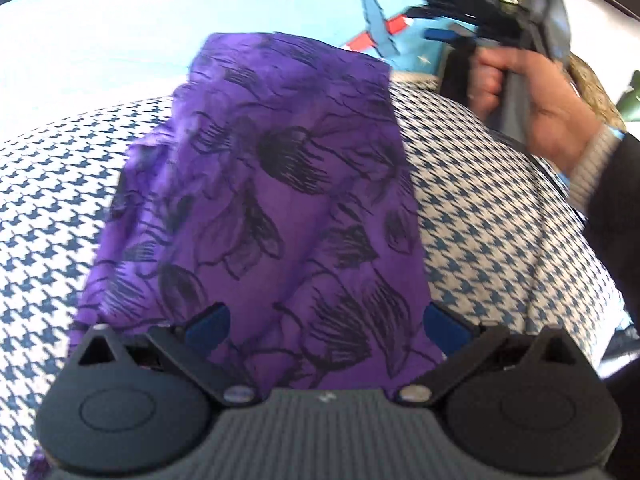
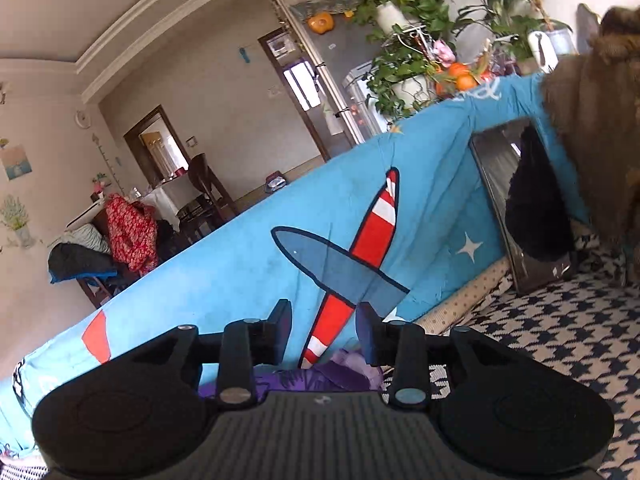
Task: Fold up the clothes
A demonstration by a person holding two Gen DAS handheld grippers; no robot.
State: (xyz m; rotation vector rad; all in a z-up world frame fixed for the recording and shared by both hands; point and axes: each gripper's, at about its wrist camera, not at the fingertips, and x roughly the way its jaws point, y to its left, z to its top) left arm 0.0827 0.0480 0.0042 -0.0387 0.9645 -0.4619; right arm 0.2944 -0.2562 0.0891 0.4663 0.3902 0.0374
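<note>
A purple garment (image 1: 260, 200) with a black flower print lies folded in a long strip on the houndstooth-covered surface (image 1: 500, 220). My left gripper (image 1: 326, 326) hovers over its near end, open wide, with the cloth lying flat under the gap and neither blue pad pressing on it. A hand (image 1: 532, 96) holds my right gripper (image 1: 440, 28) up beyond the garment's far right corner. In the right wrist view the right gripper (image 2: 324, 332) stands open with nothing between its fingers. Only a bunched bit of the purple garment (image 2: 320, 376) shows below it.
A light blue sheet with an airplane print (image 2: 340, 248) drapes the raised back behind the surface. A dark framed panel (image 2: 504, 184) leans on it at the right beside brown furry fabric (image 2: 592, 128). Potted plants and oranges (image 2: 460, 74) stand behind.
</note>
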